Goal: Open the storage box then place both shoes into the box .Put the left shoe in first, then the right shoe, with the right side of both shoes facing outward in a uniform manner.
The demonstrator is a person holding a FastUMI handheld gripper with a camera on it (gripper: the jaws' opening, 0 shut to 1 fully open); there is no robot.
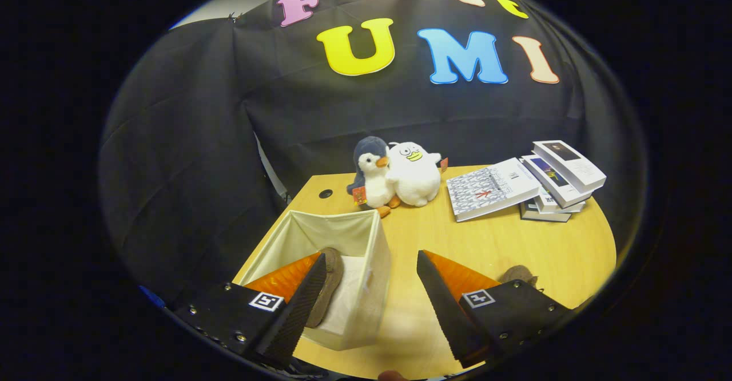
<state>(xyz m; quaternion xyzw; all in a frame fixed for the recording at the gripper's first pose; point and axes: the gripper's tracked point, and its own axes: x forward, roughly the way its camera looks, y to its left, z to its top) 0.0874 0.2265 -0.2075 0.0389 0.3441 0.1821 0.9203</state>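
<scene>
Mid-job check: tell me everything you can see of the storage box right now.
The storage box is a pale, cream fabric cube, open at the top, its soft walls slightly slack. It stands upright on the wooden table, in front of the plush penguin. One brown shoe lies inside against the near wall, sole showing. The gripper is open, one finger over the box's mouth, the other outside it above the table. No lid is visible.

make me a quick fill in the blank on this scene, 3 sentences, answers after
1. The claw is ____, holding nothing.
2. One shoe already sits inside the ____.
3. Beside the penguin toy on the table sits a white ____ toy.

Answers: open; storage box; duck
</scene>
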